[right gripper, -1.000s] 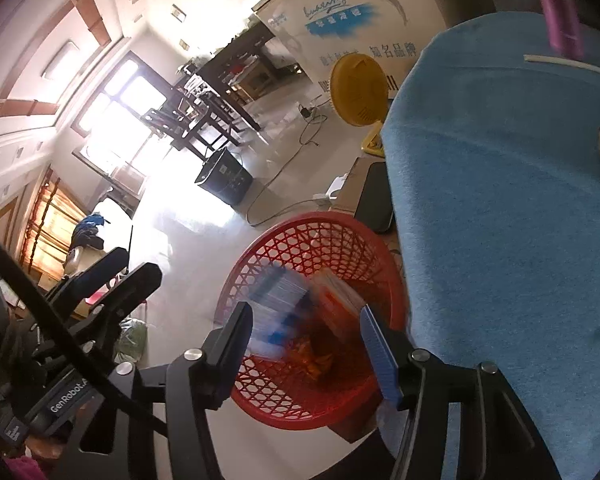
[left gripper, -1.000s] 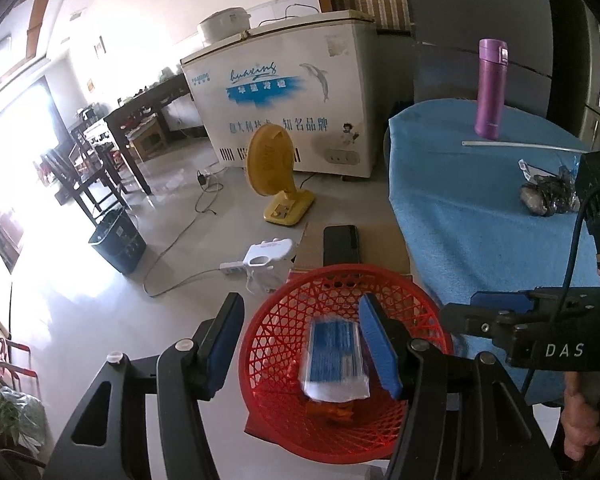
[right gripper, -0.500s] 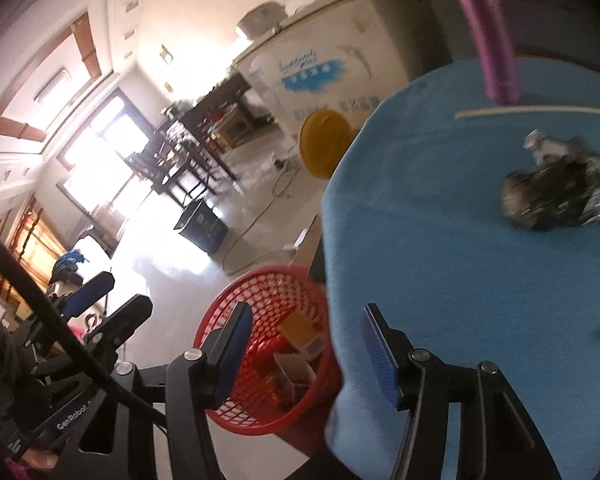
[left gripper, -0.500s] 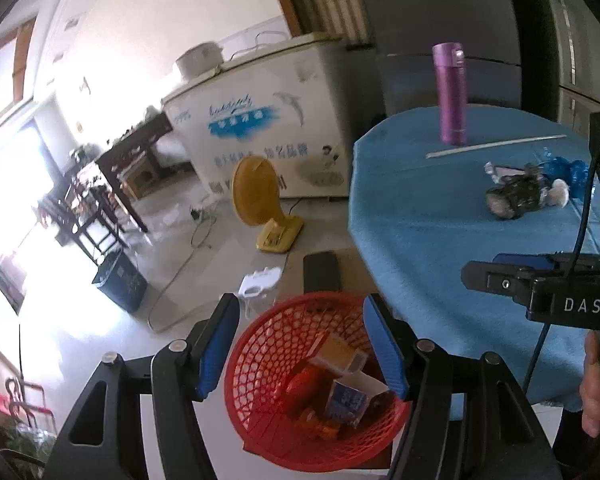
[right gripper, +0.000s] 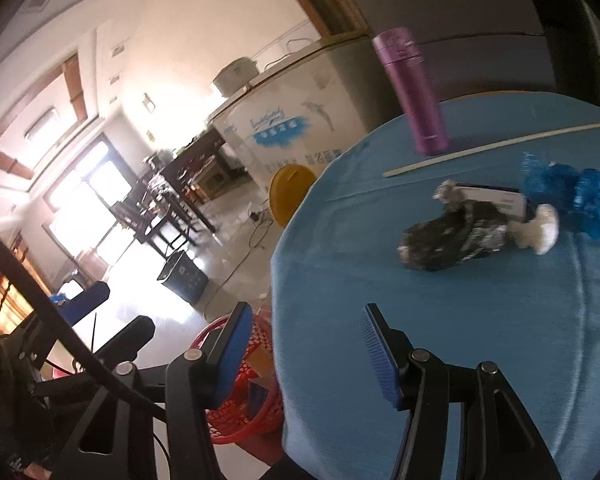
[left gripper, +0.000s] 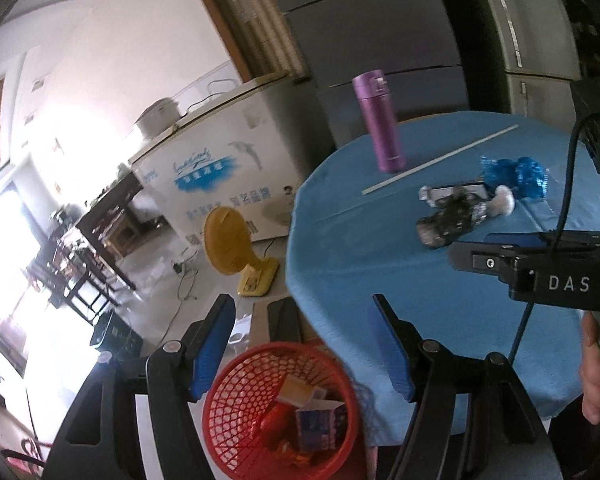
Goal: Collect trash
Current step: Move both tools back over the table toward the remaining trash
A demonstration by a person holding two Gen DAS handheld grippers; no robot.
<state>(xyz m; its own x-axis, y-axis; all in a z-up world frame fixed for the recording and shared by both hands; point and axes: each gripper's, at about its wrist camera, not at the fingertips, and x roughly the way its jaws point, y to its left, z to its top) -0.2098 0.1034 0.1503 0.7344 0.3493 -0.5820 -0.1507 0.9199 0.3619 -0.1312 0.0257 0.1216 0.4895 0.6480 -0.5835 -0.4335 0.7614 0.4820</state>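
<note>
Returning to the round blue-clothed table (right gripper: 460, 320) for more trash

Both empty grippers (left gripper: 304, 344) (right gripper: 300, 344) stand open, left just widening; next, reach the dark crumpled wrapper (right gripper: 452, 240) beyond the red mesh basket (left gripper: 280, 412).

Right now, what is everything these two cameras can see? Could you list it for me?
table cloth: one, blue, covers the round table.
flask: one, purple, upright on the far side.
stick: one, white, lying beside the flask.
dark wrapper: one, black, crumpled mid-table.
blue wrapper: one, shiny blue, just behind it.
basket: one, red, on the floor by the table, cartons inside.
fan: one, yellow, on the floor.
chest freezer: one, white, behind the fan.
left gripper: black, blue pads, jaws apart and just opening, nothing between.
right gripper: same, jaws apart, nothing between.
</note>
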